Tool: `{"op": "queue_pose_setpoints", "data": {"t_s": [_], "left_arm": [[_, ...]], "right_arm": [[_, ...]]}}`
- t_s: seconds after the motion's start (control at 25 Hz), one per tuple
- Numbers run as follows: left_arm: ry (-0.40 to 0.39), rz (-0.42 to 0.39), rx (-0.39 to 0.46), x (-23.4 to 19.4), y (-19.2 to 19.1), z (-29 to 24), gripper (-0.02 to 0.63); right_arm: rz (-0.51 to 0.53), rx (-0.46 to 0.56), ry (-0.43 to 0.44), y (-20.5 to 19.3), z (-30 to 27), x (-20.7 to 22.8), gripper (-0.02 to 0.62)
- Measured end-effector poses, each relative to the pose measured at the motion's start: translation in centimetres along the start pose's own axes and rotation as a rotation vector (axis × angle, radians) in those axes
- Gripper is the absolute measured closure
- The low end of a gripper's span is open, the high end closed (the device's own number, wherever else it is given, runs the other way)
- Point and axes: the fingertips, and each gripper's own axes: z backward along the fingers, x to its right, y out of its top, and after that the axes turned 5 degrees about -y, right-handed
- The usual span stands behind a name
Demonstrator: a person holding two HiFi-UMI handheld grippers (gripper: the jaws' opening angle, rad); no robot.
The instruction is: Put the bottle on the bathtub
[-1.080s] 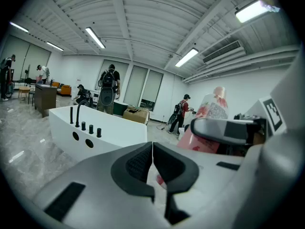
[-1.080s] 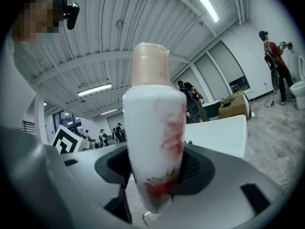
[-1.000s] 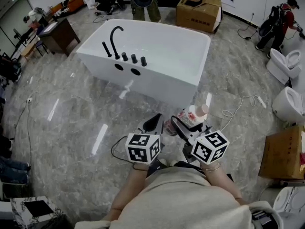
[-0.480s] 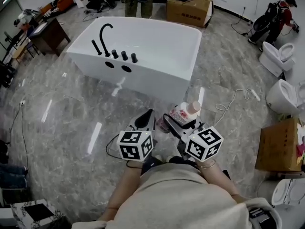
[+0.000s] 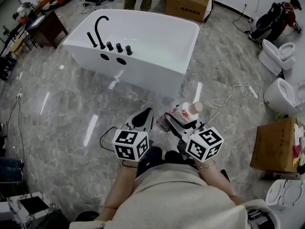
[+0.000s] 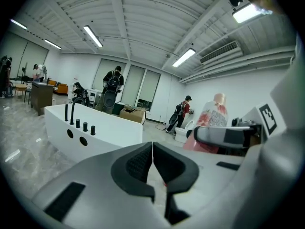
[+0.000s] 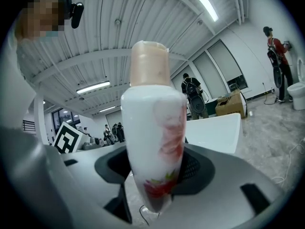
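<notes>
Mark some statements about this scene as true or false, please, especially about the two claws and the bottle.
1. The right claw is shut on the bottle. True.
2. The bottle stands on the bathtub. False: it is held in the right claw, apart from the bathtub.
3. The left claw is shut with nothing between its jaws. True.
4. The bathtub has a white faucet. False: the faucet is black.
5. A cardboard box stands on the far side of the bathtub. True.
</notes>
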Motion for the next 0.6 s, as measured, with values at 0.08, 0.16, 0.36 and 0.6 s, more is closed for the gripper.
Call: {"op": "queue_pose_setpoints", "data": {"t_s": [0.08, 0.16, 0.36, 0.6], "left_arm": [[0.003, 0.019, -0.004, 0.3, -0.7, -0.2, 0.597], [0.007, 0.027, -0.014, 0.4, -1.2, -0.6, 0.597], [0.041, 0.038, -0.014, -0.7, -0.8, -0.8, 0.597], [0.055, 0.063, -0.041, -3.8, -0.9, -2.5, 0.597]], "right_arm": [[-0.002, -0.009, 0.001, -0.5, 0.4, 0.5, 0.36], [-0.012, -0.02, 0.004, -0.8, 0.4, 1.1, 0.36], [-0.029, -0.023, 0.016, -0.7, -0.7, 1.3, 0.36], [-0.044, -0.039, 0.01, -0.7, -4.4, 2.3, 0.36]]}}
